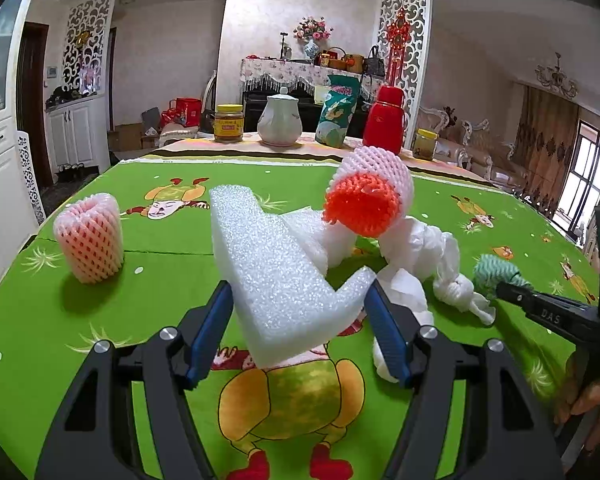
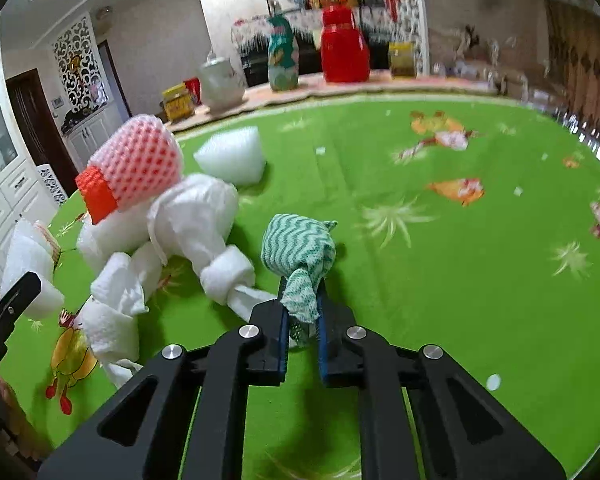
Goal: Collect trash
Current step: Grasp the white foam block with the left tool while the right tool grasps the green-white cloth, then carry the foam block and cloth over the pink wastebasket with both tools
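My left gripper (image 1: 298, 300) is shut on a white L-shaped foam piece (image 1: 276, 268), held above the green tablecloth (image 1: 160, 280). My right gripper (image 2: 302, 320) is shut on a knotted green-and-white cloth (image 2: 300, 252); it also shows in the left wrist view (image 1: 494, 272). Between them lie knotted white paper towels (image 2: 188, 216) (image 1: 428, 252). A pink foam net with an orange inner net (image 1: 374, 188) (image 2: 132, 168) rests on the pile. Another pink foam net (image 1: 90, 238) stands upright at the left. A white foam block (image 2: 232, 156) lies farther back.
At the table's far edge stand a yellow-lidded jar (image 1: 228, 122), a white teapot (image 1: 280, 120), a green snack bag (image 1: 336, 116), a red thermos (image 1: 384, 120) and another jar (image 1: 424, 144). White cabinets (image 1: 4, 152) are at the left.
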`<state>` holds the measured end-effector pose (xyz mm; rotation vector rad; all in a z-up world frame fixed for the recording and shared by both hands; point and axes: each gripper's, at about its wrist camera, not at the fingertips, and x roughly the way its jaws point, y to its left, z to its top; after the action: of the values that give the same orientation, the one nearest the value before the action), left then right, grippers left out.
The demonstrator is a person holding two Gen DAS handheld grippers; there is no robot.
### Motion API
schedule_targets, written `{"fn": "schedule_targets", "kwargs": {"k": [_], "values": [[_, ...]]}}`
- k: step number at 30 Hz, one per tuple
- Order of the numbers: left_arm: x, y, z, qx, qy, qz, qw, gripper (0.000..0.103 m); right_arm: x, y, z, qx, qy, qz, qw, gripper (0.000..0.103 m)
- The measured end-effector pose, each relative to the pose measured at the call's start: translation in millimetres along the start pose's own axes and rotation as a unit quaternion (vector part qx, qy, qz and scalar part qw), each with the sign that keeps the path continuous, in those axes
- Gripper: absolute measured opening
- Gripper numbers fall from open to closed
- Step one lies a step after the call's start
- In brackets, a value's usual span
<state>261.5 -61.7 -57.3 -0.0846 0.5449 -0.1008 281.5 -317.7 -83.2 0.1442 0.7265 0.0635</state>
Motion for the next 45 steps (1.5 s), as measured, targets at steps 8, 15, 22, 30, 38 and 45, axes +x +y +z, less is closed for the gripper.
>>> {"fn": "schedule_targets", "kwargs": {"k": [8, 15, 22, 30, 38, 45], "values": [[-5.9, -1.5, 1.0, 0.006, -0.025, 0.007, 0.9996, 0.065, -9.5, 3.5, 1.9, -0.003, -0.035, -0.017, 0.999, 0.011], [-10.0, 8.3, 9.4, -0.013, -0.042, 0.020, 0.9988, 0.065, -7.0, 3.0, 3.0, -0.003, -0.033, -0.037, 0.999, 0.011], [-35.0, 18.9, 12.6, 0.006, -0.042, 0.035, 0.9985, 0.065, -14.4, 23.6, -3.4, -0.011, -0.025, -0.024, 0.999, 0.011], [-71.9, 55.2, -0.4, 0.023, -0.047, 0.065, 0.9965, 0.066, -43.3, 93.4, -15.8, -0.051, -0.049, 0.040, 0.997, 0.011], [-97.7, 91.6, -16.6, 0.016, -0.050, 0.090, 0.9946, 0.066, -62.5, 147.3, -24.1, -0.071, -0.062, 0.088, 0.992, 0.011], [-122.7, 118.9, -25.7, 0.008, -0.056, 0.113, 0.9920, 0.066, -69.8, 198.8, -32.1, -0.102, -0.064, 0.129, 0.984, 0.011]]}}
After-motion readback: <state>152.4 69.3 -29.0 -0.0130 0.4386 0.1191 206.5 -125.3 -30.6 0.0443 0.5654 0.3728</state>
